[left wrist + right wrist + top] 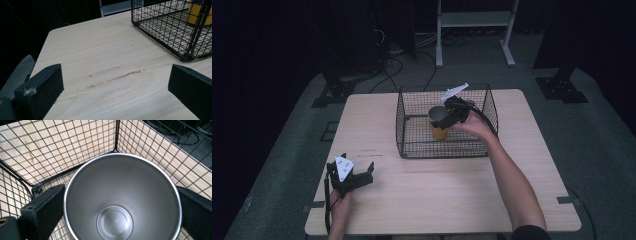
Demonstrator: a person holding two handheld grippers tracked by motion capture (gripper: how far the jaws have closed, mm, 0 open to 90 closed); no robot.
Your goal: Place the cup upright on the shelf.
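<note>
Cup first: the yellow-walled metal cup with a bare steel inside [122, 200] stands upright in the black wire mesh basket [412, 125] on the pale wooden table [432, 190]. Lifted askew, it could catch the mesh or slip. The right gripper [451, 114] has its 2 jaws spread wide against the cup's sides. The left gripper [115, 85] rests apart, jaws wide, empty.

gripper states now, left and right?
Left gripper: open, empty, over the table.
Right gripper: jaws around the cup in the basket; grip can't be told.
</note>
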